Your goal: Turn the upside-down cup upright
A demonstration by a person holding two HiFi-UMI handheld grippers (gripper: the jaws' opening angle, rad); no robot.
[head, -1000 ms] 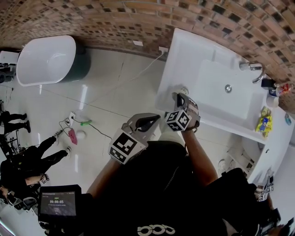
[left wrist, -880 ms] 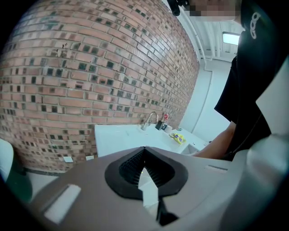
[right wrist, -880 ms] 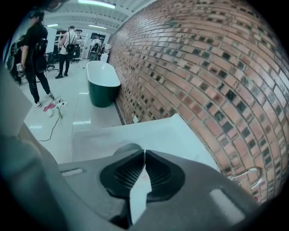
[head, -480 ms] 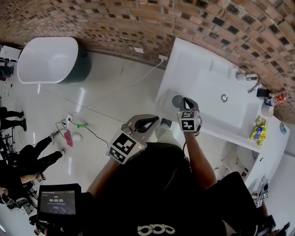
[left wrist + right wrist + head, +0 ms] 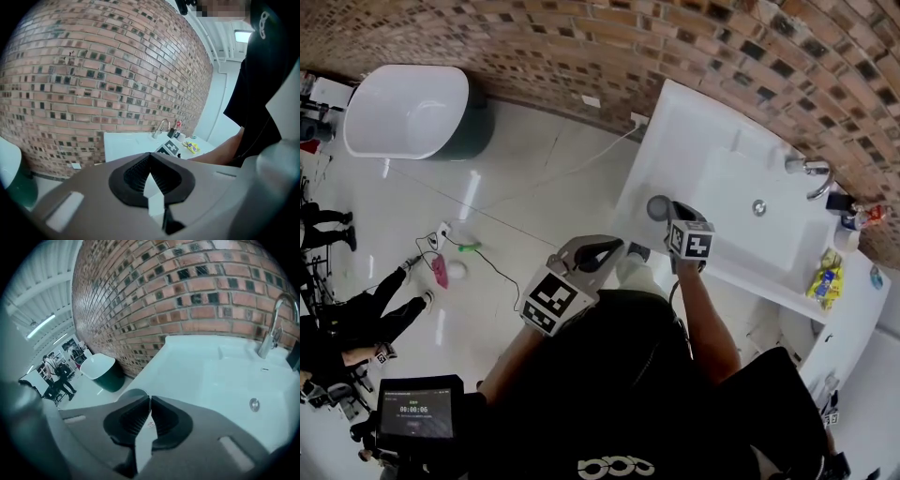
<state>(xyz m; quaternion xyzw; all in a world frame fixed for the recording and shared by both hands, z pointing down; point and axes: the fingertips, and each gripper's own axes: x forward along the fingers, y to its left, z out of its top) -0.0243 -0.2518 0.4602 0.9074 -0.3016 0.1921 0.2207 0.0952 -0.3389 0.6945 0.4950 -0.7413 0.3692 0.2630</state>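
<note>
Pinch on cup (image 5: 657, 206) wall, right gripper (image 5: 677, 214) jaws almost together, at tabletop's (image 5: 694, 141) 8 o'clock corner: thin-edge hold probably chosen for rolling upright. Left gripper (image 5: 591, 253) closed, empty, parked clear.

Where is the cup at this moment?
In the head view the cup sits on the front left corner of the white counter, left of the sink, its rim at the tips of the right hand-held gripper.

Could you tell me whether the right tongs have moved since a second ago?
Yes: the right tongs have rolled and shifted slightly towards the drain, staying over the counter's front left corner.
</note>
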